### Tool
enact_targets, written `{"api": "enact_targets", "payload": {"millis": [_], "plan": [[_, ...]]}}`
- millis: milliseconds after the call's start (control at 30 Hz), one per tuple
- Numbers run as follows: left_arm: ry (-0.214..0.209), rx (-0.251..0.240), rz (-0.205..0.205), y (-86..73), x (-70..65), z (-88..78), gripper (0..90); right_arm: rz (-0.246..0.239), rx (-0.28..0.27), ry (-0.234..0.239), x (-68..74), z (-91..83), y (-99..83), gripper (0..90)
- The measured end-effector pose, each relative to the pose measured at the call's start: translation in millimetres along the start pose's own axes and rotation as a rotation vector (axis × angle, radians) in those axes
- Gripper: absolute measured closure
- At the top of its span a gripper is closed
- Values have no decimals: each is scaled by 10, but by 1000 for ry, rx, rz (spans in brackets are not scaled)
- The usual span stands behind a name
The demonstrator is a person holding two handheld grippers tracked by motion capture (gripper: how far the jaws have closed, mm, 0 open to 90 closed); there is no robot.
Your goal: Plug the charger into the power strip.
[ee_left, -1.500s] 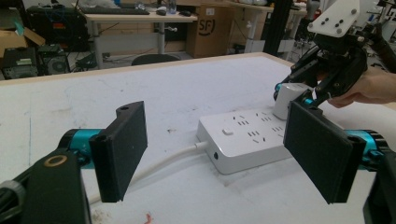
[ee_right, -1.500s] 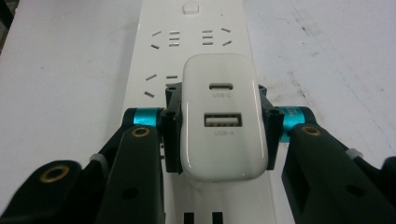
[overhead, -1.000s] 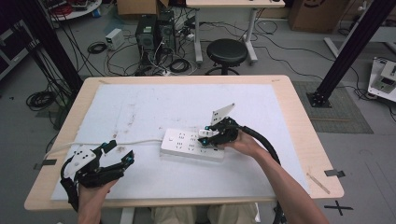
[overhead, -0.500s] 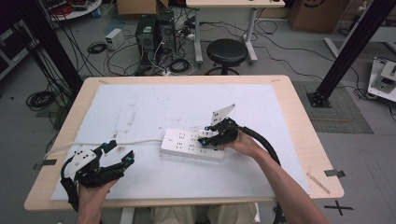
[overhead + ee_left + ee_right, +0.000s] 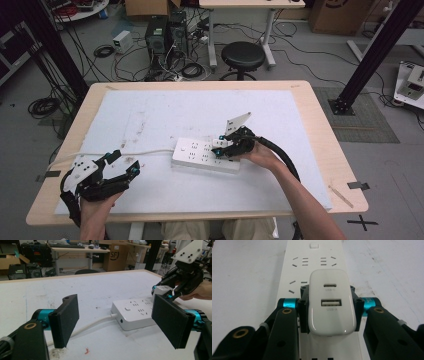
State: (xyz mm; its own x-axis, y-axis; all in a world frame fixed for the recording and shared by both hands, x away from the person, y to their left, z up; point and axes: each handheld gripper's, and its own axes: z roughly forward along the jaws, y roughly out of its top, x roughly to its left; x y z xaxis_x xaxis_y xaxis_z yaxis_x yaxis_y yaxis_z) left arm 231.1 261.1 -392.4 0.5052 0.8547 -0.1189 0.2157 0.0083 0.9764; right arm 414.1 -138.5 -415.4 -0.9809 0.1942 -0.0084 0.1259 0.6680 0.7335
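Nothing has moved since before: right gripper (image 5: 329, 306) still clamps the white USB charger (image 5: 332, 302) over the white power strip (image 5: 205, 155) mid-table; left gripper (image 5: 120, 320) rests wide apart.

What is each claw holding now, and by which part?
The right claw grips the white USB charger by its two sides; the left claw holds nothing.

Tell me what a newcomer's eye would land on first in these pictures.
First, the white USB charger clamped between the right gripper jaws, directly over the white power strip at mid-table. Next, the left gripper, open and holding nothing, sits at the table's near left edge, beside the strip's white cable.
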Motion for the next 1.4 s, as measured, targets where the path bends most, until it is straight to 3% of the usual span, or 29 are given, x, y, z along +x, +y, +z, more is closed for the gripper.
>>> {"api": "enact_targets", "payload": {"millis": [233,300,333,367,433,500,600,700,833,933,967,1000,1033,1100,1133,1300,1400], "plan": [[1,-1,0,-1,5,-6,220,25,1,7,1,-1,3,608],[1,-2,-6,-9,2,-4,221,39,15,13,-4,14,-28,514],[1,-2,-6,-9,2,-4,221,39,15,13,-4,14,-28,514],[1,-2,-6,-9,2,-4,221,56,-2,7,-6,2,-38,514],[-2,1,0,-12,-1,4,221,63,-29,0,-4,-51,-27,391],[-3,3,0,-10,-2,5,221,57,-38,-8,4,-72,-21,370],[-4,-1,1,-3,-3,17,221,52,-65,-6,24,-133,-3,259],[-6,-1,9,-2,-2,29,221,67,-70,-23,54,-168,5,209],[-10,2,17,-2,7,55,221,68,-80,-34,76,-227,10,209],[-11,2,20,1,19,77,221,107,-128,-127,135,-411,-17,209],[-11,2,20,1,19,77,220,107,-128,-127,135,-411,-17,209],[-14,4,27,4,30,96,220,118,-149,-162,148,-460,-40,209],[-18,2,23,4,29,108,217,154,-189,-206,177,-561,-103,209],[-22,4,25,10,28,134,216,174,-190,-222,191,-599,-128,209],[-25,4,28,14,28,149,215,203,-219,-270,221,-693,-204,209],[-36,3,32,28,19,205,214,265,-320,-348,342,-896,-448,209],[-41,4,34,30,9,226,214,292,-330,-397,404,-975,-567,209]]}}
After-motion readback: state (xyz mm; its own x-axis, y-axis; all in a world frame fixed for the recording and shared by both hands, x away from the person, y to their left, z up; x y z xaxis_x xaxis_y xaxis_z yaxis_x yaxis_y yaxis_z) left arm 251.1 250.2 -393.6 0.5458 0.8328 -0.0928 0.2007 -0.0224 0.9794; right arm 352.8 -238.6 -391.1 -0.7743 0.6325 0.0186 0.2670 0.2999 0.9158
